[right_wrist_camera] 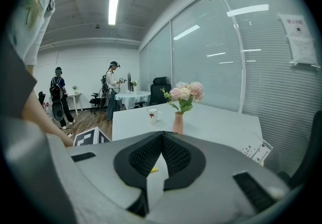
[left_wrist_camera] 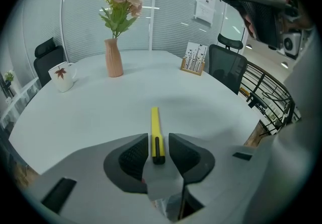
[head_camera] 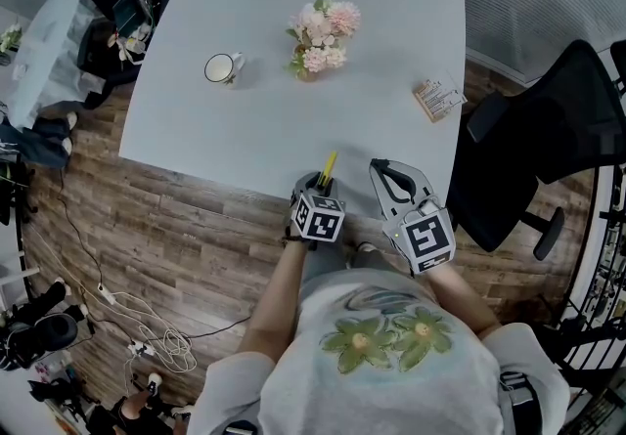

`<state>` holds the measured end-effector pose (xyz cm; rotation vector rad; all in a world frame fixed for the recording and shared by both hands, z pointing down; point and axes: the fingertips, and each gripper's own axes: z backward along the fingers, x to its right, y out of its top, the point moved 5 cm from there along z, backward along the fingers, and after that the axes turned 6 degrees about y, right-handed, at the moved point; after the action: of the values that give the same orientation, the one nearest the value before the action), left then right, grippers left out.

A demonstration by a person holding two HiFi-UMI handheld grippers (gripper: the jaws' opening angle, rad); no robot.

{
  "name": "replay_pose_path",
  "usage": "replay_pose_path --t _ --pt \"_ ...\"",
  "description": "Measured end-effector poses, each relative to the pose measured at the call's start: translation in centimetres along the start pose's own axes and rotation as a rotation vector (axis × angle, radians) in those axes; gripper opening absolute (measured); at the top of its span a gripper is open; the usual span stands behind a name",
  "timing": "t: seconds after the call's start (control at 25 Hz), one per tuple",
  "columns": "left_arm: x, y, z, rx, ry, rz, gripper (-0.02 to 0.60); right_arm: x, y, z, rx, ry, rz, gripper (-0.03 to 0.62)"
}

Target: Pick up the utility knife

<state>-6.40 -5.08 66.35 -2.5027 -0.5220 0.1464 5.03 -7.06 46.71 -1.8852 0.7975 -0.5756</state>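
Note:
The yellow utility knife lies flat on the white table by the near edge, pointing away from me. In the left gripper view its black near end sits between the two dark pads, a thin gap on each side. My left gripper is tilted down over it, jaws open around the knife. My right gripper hovers just right of it, clear of the table; its pads meet at the tips, so it is shut and holds nothing.
A white mug stands at the table's left. A vase of pink flowers is at the middle, and a small card stand at the right edge. A black office chair is beside the table's right side.

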Motion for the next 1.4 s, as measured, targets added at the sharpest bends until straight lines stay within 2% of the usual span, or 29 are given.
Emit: replay_pose_path --t 0.32,0.44,0.64,1.4 --pt "-0.2 0.0 -0.1 -0.013 0.007 -0.003 0.121 -0.1 0.0 0.0 0.004 0.011 0.002 0.006" --pt "-0.5 0.1 -0.1 -0.022 0.027 -0.003 0.069 -0.2 0.2 -0.1 0.009 0.016 0.005 0.005" --pt "-0.5 0.2 -0.1 -0.037 0.029 -0.014 0.067 -0.2 0.0 0.2 0.005 0.019 0.005 0.006" --pt "-1.4 3.0 2.2 0.040 0.060 0.014 0.067 0.1 0.3 0.9 0.015 0.036 0.012 0.005"
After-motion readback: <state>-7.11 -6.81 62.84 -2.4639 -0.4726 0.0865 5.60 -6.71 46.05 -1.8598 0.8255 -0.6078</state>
